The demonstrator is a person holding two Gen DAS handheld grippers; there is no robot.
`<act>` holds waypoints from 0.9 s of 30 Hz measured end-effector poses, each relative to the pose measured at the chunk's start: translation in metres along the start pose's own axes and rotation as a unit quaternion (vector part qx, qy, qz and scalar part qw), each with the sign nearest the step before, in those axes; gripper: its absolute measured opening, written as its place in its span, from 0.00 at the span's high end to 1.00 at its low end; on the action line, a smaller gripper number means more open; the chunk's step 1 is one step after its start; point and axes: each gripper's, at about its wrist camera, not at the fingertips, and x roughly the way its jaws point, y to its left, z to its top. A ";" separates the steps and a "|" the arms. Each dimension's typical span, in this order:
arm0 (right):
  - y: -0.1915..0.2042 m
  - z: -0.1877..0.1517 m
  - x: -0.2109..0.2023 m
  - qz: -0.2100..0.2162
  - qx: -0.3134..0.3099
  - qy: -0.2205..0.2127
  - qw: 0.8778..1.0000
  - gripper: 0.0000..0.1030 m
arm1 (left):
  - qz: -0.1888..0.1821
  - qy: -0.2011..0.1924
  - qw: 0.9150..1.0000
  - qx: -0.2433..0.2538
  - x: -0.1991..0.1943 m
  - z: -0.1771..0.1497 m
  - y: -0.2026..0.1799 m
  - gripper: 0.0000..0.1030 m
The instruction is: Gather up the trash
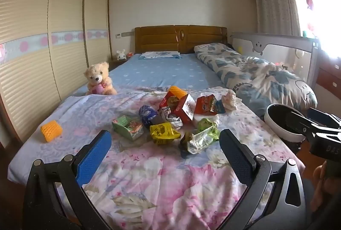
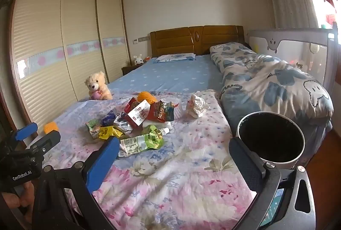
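We hold our left gripper (image 1: 165,149) and right gripper (image 2: 173,162) low over the floral quilt (image 1: 149,183), fingers of both spread wide with nothing between them. At twelve o'clock ahead lies the trash: a green drink pouch (image 2: 141,141), yellow wrapper (image 1: 163,134), red-and-white box (image 1: 186,110), and crumpled tissue (image 2: 196,108). The white waste bin (image 2: 270,140) stands at two o'clock. Farther, at ten o'clock, sits a teddy bear (image 1: 99,79).

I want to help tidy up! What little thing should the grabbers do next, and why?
Probably reach the right gripper forward to the green pouch. Both grippers are open and empty, that pouch is the nearest piece in the trash pile on the floral blanket, and the bin stands close on the right.
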 end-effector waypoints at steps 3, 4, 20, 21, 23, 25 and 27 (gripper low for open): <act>-0.001 0.000 0.000 0.001 -0.001 -0.001 1.000 0.00 | -0.001 0.000 1.000 -0.001 0.001 0.003 -0.001 0.00; -0.001 -0.001 -0.001 0.002 -0.001 -0.001 1.000 0.00 | -0.001 -0.001 1.000 -0.002 0.001 0.002 0.000 0.00; -0.002 0.001 -0.002 0.001 0.002 0.006 1.000 0.00 | 0.000 -0.001 1.000 -0.003 -0.001 0.001 -0.006 0.00; -0.001 0.001 -0.002 0.001 0.003 0.010 1.000 0.00 | 0.000 -0.002 1.000 -0.003 -0.001 0.001 -0.007 0.00; -0.001 0.001 -0.002 0.000 0.004 0.014 1.000 0.00 | 0.000 -0.002 1.000 -0.002 0.001 0.004 -0.010 0.00; -0.001 0.000 -0.001 0.002 0.005 0.015 1.000 0.00 | -0.001 -0.002 1.000 -0.002 -0.001 -0.001 -0.005 0.00; -0.001 0.000 0.000 0.001 0.004 0.015 1.000 0.00 | 0.000 -0.001 1.000 -0.002 -0.001 -0.002 -0.003 0.00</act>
